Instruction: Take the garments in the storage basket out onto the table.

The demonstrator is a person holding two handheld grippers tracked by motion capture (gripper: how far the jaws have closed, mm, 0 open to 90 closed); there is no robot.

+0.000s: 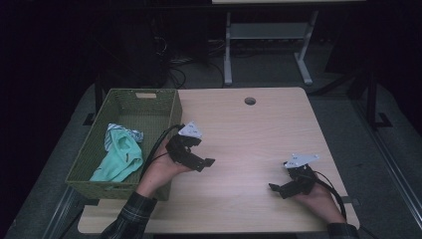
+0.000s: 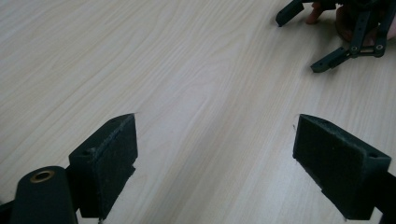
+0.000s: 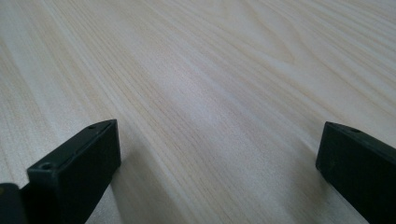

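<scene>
On the desk [image 1: 249,144], both tools rest low over bare wood, each held in one of the person's hands. Left tool [image 1: 208,163] sits just beside the green basket [image 1: 171,107], its jaws spread wide and holding nothing, as the left gripper view confirms: two black pads [image 2: 109,154] with open wood grain between them. Right tool [image 1: 272,187] lies near the desk's right front corner, likewise released, jaws well apart over empty wood in the right gripper view; it also appears farther off in the left gripper view [image 2: 327,42]. Clothes [image 1: 119,154], a mint-green garment with a striped piece at its upper edge, lie heaped inside the basket against its near left side, well apart from the right tool and separated from the left tool by the basket wall. Judged from this layout, the basket gathers the laundry at one side so the open desk can serve as working surface, and the left tool, being nearest, seems best placed to reach in.
</scene>
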